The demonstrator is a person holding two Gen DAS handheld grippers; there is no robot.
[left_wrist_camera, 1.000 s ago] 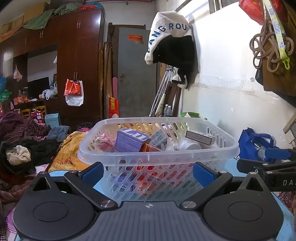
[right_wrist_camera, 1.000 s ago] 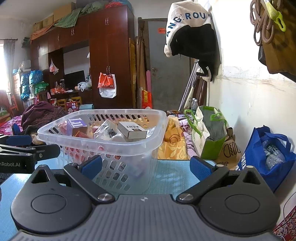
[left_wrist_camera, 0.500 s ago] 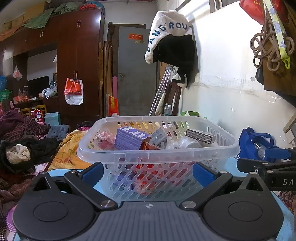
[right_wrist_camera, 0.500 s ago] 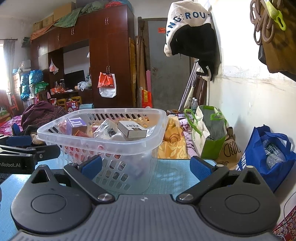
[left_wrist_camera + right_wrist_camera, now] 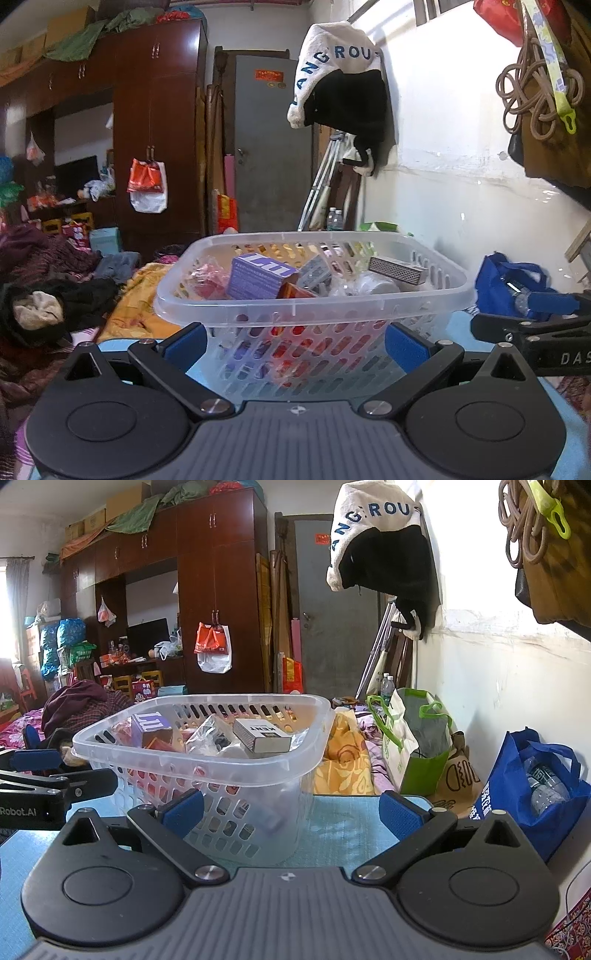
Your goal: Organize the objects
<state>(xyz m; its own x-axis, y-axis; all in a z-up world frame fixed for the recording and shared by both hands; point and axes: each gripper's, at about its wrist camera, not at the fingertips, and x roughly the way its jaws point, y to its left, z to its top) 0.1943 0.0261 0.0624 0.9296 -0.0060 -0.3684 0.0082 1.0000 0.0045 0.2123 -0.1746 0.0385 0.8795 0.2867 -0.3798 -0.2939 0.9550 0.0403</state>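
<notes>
Basket (image 5: 310,314) at frame centre: thin perforated plastic, light, flexible, loosely heaped with small boxes (image 5: 260,275). Best taken by the stiff rolled rim. Left gripper (image 5: 295,341) and right gripper (image 5: 291,810) both spread wide, holding nothing.

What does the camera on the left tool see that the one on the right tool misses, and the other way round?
Only the left wrist view shows the heap of dark clothes at its left edge.

Only the right wrist view shows the green-and-white shopping bag and the KENT label on the small box.

Both show the clear plastic slotted basket, the purple carton inside it, the blue fabric bag, and open jaws.
</notes>
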